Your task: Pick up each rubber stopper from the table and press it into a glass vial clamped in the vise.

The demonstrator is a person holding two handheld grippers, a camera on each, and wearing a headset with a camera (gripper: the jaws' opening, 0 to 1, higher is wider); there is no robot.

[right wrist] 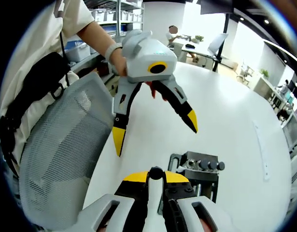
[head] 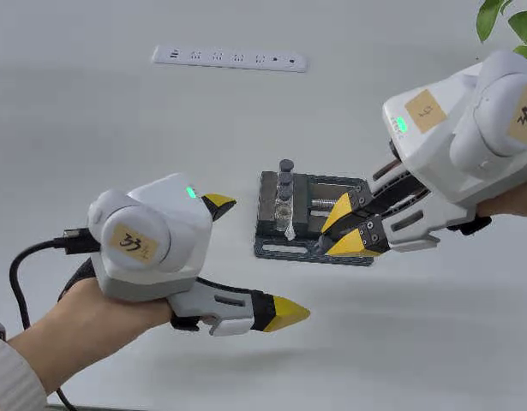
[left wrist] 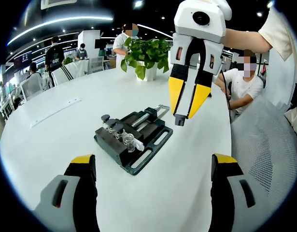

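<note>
**Right gripper holds a stopper beside the vise; left gripper spread wide and empty**

The vise (head: 313,224) sits flat on the white table (head: 160,137), at mid-table from my head view. Its screw runs left to right, with the screw end on the side of my right gripper (head: 327,241). The vials (head: 285,184) stand upright in one row between the vise jaws. The row's long axis runs away from me, square to the screw. Most carry dark caps, mouths up. At the near end of the row I see an open vial (head: 289,225) of clear glass; its mouth is too small for me to read exactly.

My right gripper is clenched on a rubber stopper (left wrist: 179,121), the yellow tips nearly together. In the left gripper view the stopper pokes out beyond the tips and points down toward the table. The tips hang in the air above the screw end of the vise, apart from it. In the right gripper view the stopper shows as a dark round knob between the two tips, with the capped row just beyond.

My left gripper (head: 254,257) is released, jaws as wide as they go, gripping nothing. It hovers to the left of the vise and nearer to me, well apart from it, tips aimed toward the vise.

A power strip (head: 229,58) lies at the far side of the table.
</note>
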